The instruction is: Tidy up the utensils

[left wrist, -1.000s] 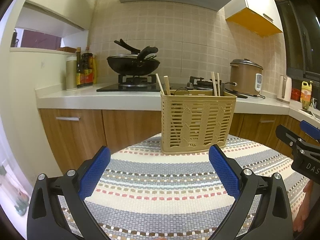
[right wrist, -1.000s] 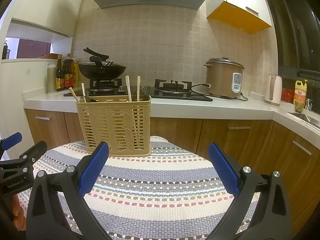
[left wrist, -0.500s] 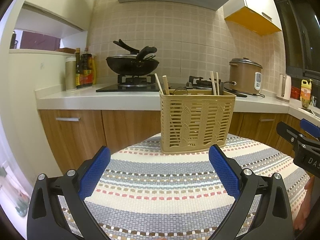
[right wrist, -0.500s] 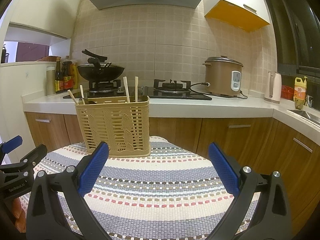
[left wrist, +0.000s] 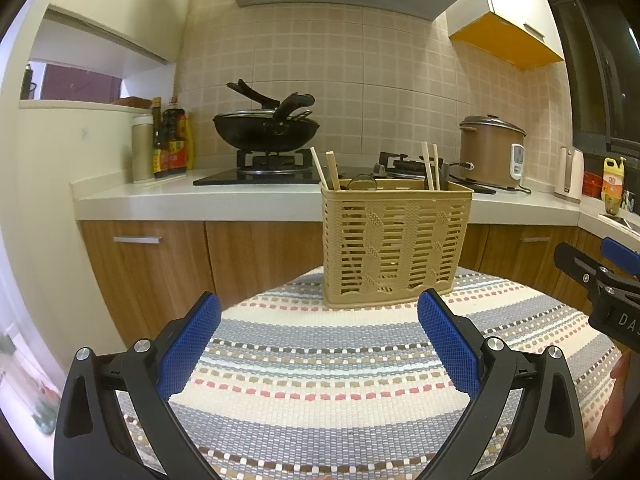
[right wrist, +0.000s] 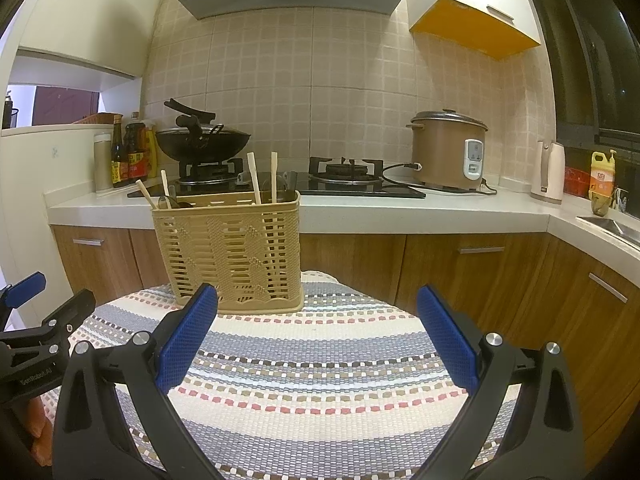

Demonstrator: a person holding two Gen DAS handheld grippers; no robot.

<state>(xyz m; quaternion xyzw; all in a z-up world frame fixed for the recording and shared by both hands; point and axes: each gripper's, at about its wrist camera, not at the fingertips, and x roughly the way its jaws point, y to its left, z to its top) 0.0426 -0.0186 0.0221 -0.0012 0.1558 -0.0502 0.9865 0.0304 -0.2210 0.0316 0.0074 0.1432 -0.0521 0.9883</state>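
A tan slotted utensil basket (left wrist: 394,240) stands upright at the far edge of a striped woven mat (left wrist: 320,360); it also shows in the right wrist view (right wrist: 230,248). Wooden chopsticks (left wrist: 430,166) and dark utensil handles stick out of its top. My left gripper (left wrist: 318,336) is open and empty, low over the mat in front of the basket. My right gripper (right wrist: 318,334) is open and empty, to the right of the basket (right wrist: 230,248). Each gripper shows at the edge of the other's view.
Behind the mat runs a white counter (left wrist: 200,198) with wooden cabinets below. On it are a black wok (left wrist: 266,130) on a gas hob, bottles (left wrist: 172,140), a brown rice cooker (right wrist: 448,150), a kettle (right wrist: 548,170) and a yellow bottle (right wrist: 602,176).
Both grippers have tilted or risen slightly, so the basket and counter sit a little lower in view. Both stay open and empty.
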